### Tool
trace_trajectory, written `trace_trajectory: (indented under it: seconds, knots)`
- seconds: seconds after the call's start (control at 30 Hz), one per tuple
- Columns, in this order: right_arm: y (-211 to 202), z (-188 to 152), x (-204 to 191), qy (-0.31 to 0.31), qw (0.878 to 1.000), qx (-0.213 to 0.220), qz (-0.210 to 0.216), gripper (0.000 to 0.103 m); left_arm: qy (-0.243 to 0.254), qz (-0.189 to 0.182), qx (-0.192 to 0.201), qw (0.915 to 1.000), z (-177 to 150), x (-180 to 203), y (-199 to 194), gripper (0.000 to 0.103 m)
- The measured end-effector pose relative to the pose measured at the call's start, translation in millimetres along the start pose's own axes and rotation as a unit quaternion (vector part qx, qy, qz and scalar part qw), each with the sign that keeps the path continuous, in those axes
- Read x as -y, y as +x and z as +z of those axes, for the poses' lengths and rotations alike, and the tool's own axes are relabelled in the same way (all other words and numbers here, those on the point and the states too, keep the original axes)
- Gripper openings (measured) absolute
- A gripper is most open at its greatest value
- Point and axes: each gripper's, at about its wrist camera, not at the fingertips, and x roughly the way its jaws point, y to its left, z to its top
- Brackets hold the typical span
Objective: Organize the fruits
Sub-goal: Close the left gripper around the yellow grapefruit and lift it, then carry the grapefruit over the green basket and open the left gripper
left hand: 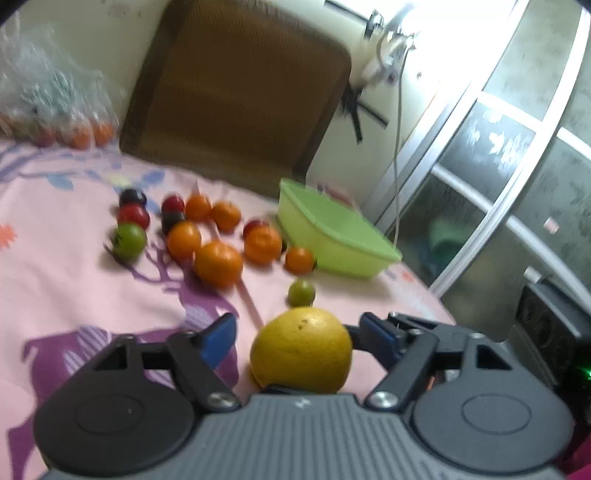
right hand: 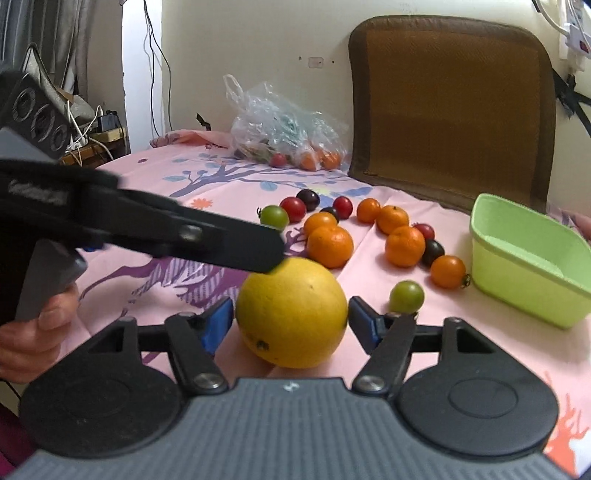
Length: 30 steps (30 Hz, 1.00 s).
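A large yellow citrus fruit point(left hand: 301, 349) point(right hand: 291, 314) lies on the pink cloth between both grippers. My left gripper point(left hand: 297, 332) is open around it, its right pad touching the fruit and its left pad apart. My right gripper point(right hand: 290, 319) is open with a pad close on each side. The left gripper's arm point(right hand: 177, 232) crosses the right wrist view and touches the fruit's top. Beyond lie several oranges point(right hand: 330, 245), red, dark and green tomatoes point(right hand: 406, 297), and an empty green tub point(right hand: 532, 258) point(left hand: 332, 236).
A clear plastic bag point(right hand: 284, 129) with more fruit stands at the back of the cloth. A brown chair back point(right hand: 454, 107) leans behind the tub. Cables and a power strip point(right hand: 574, 33) hang at the wall. The table edge drops off right of the tub.
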Motion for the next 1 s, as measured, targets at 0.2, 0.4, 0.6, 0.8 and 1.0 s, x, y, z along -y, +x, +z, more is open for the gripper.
trace_trajectory:
  seconds: [0.2, 0.4, 0.6, 0.8, 1.0]
  knots:
    - [4.9, -11.9, 0.1, 0.008, 1.0, 0.001, 0.014, 0.066, -0.004, 0.005, -0.019, 0.9998, 2.7, 14.2, 7.6, 0.065]
    - [-17.9, -7.6, 17.7, 0.025, 0.997, 0.066, -0.016, 0.065, 0.058, -0.007, 0.0, 0.9983, 52.3, 59.0, 34.2, 0.066]
    - [-36.7, 11.7, 70.2, 0.037, 0.984, 0.137, -0.11, 0.065, 0.115, -0.024, -0.001, 0.993, 98.0, 106.0, 110.5, 0.066]
    - [-21.8, 14.0, 126.7, 0.065, 0.971, 0.131, -0.191, 0.065, 0.108, -0.016, -0.048, 0.9929, 104.8, 114.5, 177.7, 0.067]
    - [-6.0, 2.5, 145.3, 0.091, 0.967, 0.115, -0.21, 0.067, 0.129, 0.016, -0.044, 0.9905, 94.4, 121.8, 188.3, 0.084]
